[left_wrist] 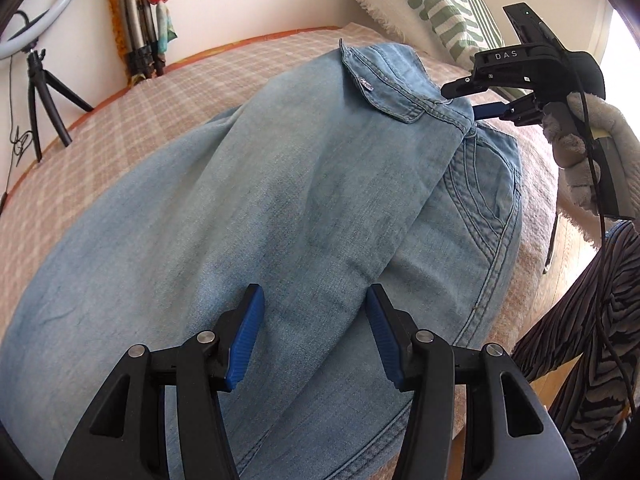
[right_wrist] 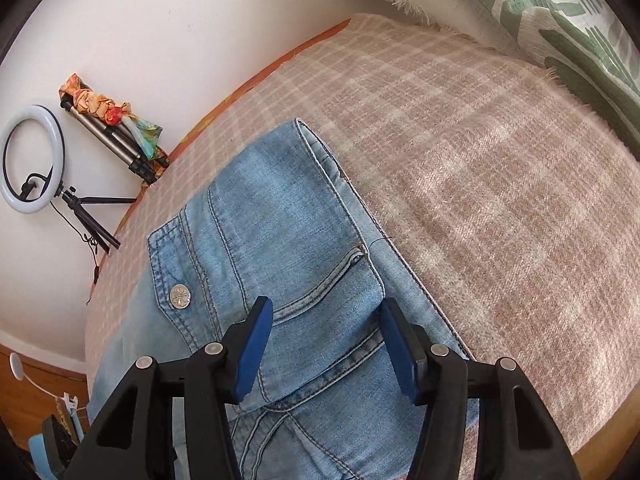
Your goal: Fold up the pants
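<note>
Pants: light blue denim pants (left_wrist: 248, 208) are lying on the bed, one half folded over the other, waistband toward the pillow.
Details: a metal button (right_wrist: 179, 295) and stitched pockets are showing.
Left hand-held gripper (left_wrist: 316, 336): hovering over the leg fabric, fingers spread, pinching nothing.
Right hand-held gripper (right_wrist: 326, 344): poised at the waistband pocket, blue pads apart, straddling a raised fold; a grip cannot be told.
Bed: a beige checked woven blanket (right_wrist: 480, 184) is covering it.
Surroundings: a fringed green-patterned pillow (left_wrist: 432, 4), a ring light (right_wrist: 30, 160) on its tripod by the white wall.
</note>
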Tool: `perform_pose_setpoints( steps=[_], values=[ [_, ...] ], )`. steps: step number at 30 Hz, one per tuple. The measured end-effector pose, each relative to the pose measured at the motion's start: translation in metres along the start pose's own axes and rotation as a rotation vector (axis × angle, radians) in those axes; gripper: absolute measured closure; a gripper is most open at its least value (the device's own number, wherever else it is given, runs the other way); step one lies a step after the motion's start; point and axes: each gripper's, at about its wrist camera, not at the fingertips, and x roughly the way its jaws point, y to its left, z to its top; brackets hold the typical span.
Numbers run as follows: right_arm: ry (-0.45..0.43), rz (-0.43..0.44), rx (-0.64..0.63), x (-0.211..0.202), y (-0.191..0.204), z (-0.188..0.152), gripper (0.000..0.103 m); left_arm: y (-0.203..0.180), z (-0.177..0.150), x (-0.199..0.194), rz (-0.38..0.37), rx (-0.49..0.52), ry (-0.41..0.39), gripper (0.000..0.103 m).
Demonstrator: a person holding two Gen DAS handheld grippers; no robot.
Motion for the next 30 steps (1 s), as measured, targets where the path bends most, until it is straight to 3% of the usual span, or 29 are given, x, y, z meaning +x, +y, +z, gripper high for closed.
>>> perform_pose_setpoints(
  steps=[2,3,4,5,15,18,25,30],
  values=[
    [0.017,0.033,-0.018,0.002,0.003,0.0,0.091,-0.001,-0.001,-0.001,0.007,-0.001,-0.012,0.059],
    [0.014,0.036,-0.022,0.002,0.005,0.0,0.094,0.0,-0.001,-0.002,0.005,-0.003,-0.019,0.066],
    [0.004,0.028,-0.037,0.001,0.008,-0.001,0.095,0.002,0.0,-0.002,-0.005,-0.01,-0.023,0.083],
    [-0.008,0.026,-0.053,-0.001,0.011,-0.001,0.096,0.004,0.001,-0.003,-0.016,-0.022,-0.025,0.091],
    [-0.158,0.113,-0.142,-0.084,0.025,-0.007,0.098,0.008,0.005,-0.034,-0.106,-0.065,-0.098,0.095],
    [-0.174,0.091,-0.169,-0.099,0.019,-0.023,0.098,0.0,0.001,-0.045,-0.133,-0.062,-0.117,0.095],
    [-0.111,0.016,-0.159,-0.086,-0.015,-0.062,0.098,-0.024,-0.023,-0.036,-0.174,-0.017,-0.053,0.095],
    [-0.038,-0.053,-0.159,-0.06,-0.028,-0.07,0.098,-0.029,-0.028,-0.03,-0.166,-0.004,-0.025,0.095]
  ],
)
